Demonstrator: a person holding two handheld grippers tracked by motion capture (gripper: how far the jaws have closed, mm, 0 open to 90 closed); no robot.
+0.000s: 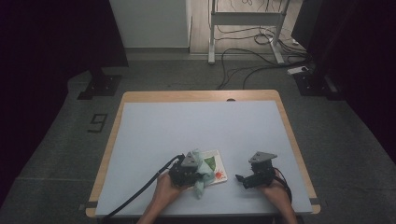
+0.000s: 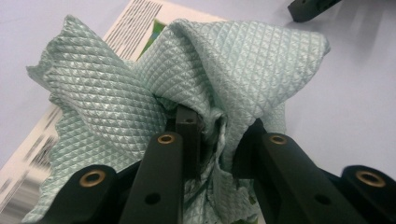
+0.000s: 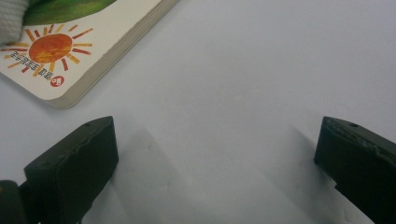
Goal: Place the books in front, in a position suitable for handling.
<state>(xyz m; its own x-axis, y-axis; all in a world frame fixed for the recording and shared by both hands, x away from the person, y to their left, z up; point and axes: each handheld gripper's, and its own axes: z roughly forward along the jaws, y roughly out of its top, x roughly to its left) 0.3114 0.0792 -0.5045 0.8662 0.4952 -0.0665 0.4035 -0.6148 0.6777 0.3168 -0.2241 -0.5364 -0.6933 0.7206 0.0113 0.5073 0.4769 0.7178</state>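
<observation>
Seen from the high view: a pale grey tabletop with light wooden edging (image 1: 140, 121), on a dark grey floor with loose black cables (image 1: 247, 65).

Near the front edge, a thin white board book with an orange sun printed on its cover (image 1: 215, 169), flat on the table. Sun and rounded page corner clear in the right gripper view (image 3: 46, 49); lines of print along the cover edge visible in the left gripper view (image 2: 140, 25).

Draped over the book's left part, a crumpled pale green waffle-textured cloth (image 1: 201, 173). Weave sharp in the left gripper view (image 2: 233, 60).

Left gripper (image 2: 217, 128): jaws nearly together, pinching a bunched fold of the cloth.

Right gripper (image 3: 217, 149): jaws wide apart, holding nothing, over bare table just right of the book.
</observation>
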